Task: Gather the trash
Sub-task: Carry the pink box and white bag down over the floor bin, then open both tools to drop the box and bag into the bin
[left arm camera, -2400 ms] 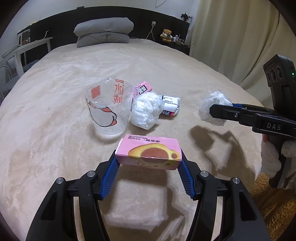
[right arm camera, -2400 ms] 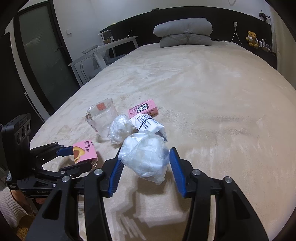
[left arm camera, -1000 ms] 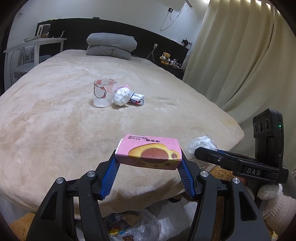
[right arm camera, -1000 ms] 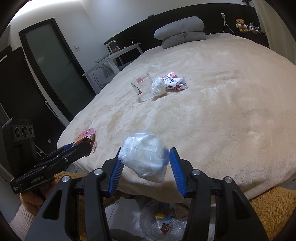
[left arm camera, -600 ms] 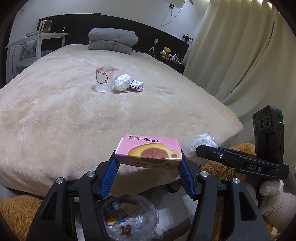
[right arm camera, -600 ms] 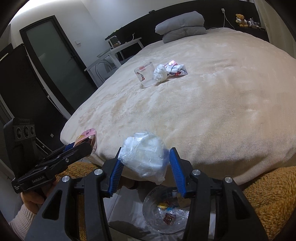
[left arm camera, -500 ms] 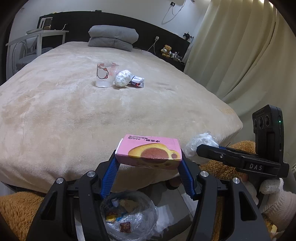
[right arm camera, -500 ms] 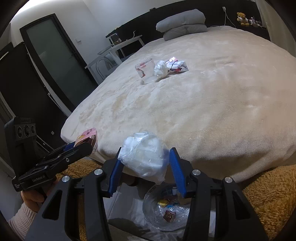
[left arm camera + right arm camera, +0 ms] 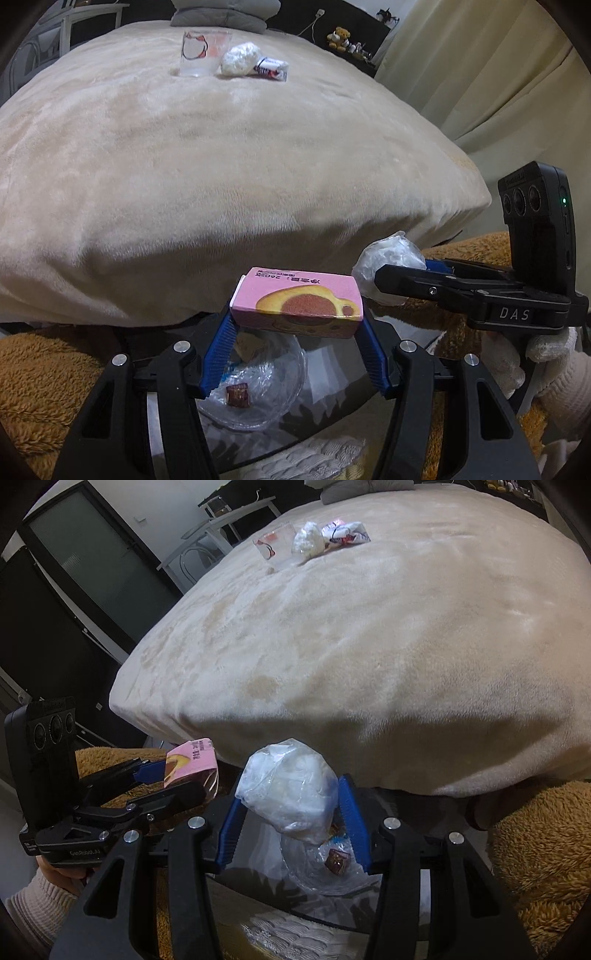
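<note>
The pink snack box [image 9: 295, 302] sat clamped in the left gripper [image 9: 295, 343], and the crumpled white plastic wad [image 9: 291, 797] in the right gripper [image 9: 291, 830], both above the clear-lined trash bin [image 9: 258, 384] on the floor by the bed [image 9: 221, 166]. A plastic cup [image 9: 204, 51], another wad [image 9: 239, 58] and a wrapper [image 9: 272, 68] lay together far up the blanket.
</note>
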`<action>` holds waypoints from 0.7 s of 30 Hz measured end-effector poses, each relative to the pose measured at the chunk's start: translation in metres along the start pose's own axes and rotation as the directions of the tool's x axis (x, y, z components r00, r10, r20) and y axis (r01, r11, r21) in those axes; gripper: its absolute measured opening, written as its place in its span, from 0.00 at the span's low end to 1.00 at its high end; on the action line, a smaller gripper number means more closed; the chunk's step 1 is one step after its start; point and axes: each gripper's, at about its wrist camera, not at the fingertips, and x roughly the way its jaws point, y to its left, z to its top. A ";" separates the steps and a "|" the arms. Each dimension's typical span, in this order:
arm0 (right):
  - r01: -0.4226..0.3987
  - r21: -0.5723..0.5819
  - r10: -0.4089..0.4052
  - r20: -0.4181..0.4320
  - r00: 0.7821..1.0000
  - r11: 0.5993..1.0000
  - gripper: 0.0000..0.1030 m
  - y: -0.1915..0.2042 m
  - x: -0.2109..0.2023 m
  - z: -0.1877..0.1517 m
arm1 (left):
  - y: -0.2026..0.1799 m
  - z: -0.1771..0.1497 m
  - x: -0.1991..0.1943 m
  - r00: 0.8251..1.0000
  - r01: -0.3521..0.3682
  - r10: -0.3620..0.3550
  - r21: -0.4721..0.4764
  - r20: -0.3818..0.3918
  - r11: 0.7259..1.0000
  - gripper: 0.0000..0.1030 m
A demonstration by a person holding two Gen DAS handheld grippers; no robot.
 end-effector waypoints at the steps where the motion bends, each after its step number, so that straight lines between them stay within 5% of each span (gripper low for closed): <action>1: 0.005 0.005 -0.005 -0.019 1.000 1.000 0.48 -0.002 0.004 -0.001 | 0.001 -0.002 0.005 1.000 -0.002 0.002 -0.002 -0.020 1.000 0.58; 10: 0.047 0.062 -0.034 -0.191 0.981 0.997 0.48 -0.019 0.041 -0.008 | 0.015 -0.017 0.045 0.980 -0.023 0.015 -0.036 -0.198 0.999 0.58; 21: 0.094 0.127 -0.041 -0.371 0.928 0.987 0.48 -0.038 0.083 -0.019 | 0.035 -0.034 0.088 0.918 -0.068 0.029 -0.085 -0.394 0.994 0.58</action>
